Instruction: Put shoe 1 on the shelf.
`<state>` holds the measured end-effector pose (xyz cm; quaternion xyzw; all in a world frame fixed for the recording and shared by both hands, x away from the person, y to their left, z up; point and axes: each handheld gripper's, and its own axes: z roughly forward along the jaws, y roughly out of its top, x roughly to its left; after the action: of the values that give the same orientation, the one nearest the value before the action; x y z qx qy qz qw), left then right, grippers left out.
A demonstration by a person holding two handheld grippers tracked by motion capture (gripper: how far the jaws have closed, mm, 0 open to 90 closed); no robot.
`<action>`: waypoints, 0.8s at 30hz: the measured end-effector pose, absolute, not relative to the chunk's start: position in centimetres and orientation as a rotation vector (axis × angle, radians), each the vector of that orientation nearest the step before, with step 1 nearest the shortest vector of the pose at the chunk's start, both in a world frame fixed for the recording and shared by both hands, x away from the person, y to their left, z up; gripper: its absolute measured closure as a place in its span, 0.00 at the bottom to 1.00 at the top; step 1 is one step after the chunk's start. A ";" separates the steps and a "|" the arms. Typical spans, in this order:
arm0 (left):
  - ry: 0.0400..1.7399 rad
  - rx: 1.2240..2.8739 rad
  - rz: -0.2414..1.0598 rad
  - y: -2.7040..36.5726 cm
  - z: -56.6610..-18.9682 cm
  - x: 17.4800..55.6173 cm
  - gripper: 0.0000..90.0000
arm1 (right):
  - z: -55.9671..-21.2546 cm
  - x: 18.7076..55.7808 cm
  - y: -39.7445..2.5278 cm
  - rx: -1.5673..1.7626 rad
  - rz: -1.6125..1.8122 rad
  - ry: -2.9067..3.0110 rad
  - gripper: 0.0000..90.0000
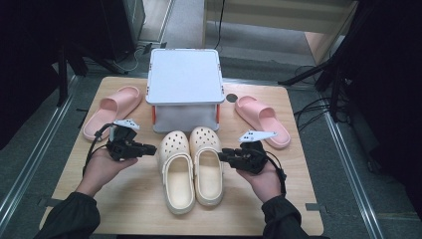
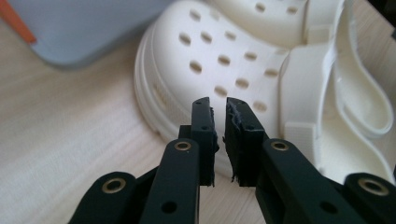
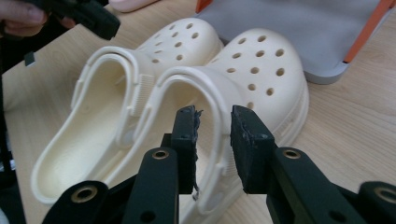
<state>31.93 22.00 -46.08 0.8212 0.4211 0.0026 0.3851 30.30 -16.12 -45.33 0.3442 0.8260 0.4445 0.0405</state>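
Note:
Two cream clogs lie side by side mid-table, toes toward a box: the left clog [image 1: 176,174] [image 2: 224,60] [image 3: 177,42] and the right clog [image 1: 207,167] [image 3: 261,70]. My left gripper [image 1: 151,148] [image 2: 218,106] points at the left clog's outer side near the toe. Its jaws are almost together with nothing between them. My right gripper [image 1: 222,155] [image 3: 214,114] is at the right clog's outer edge, jaws a little apart. That clog's rim shows in the gap; I cannot tell whether it is touched. The left gripper [image 3: 100,23] also appears across the clogs.
A grey-white box [image 1: 185,79] [image 2: 79,28] [image 3: 299,32] with orange corner posts stands just behind the clogs' toes. One pink slide [image 1: 112,110] lies at the left and another pink slide [image 1: 262,120] at the right. The wooden table [image 1: 134,204] has bare room in front.

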 end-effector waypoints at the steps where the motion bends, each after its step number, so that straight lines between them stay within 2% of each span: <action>1: 1.065 2.092 0.010 21.9 -45.7 32.2 0.91 | -45.3 30.0 -16.0 1.047 1.368 2.535 0.79; 13: 1.066 2.048 0.079 22.0 -41.0 35.7 0.96 | -45.6 27.4 -14.0 1.004 1.366 2.604 0.71; 16: 1.063 2.053 0.136 21.8 -39.4 36.5 0.98 | -46.1 27.1 -13.3 1.006 1.351 2.625 0.68; 24: 1.061 2.014 0.134 21.7 -36.6 38.2 0.99 | -46.7 26.7 -12.4 1.023 1.332 2.639 0.67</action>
<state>38.24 21.73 -36.58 0.8025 0.4228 0.0535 0.4176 26.69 -12.36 -46.73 0.3270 0.8437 0.4257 0.0069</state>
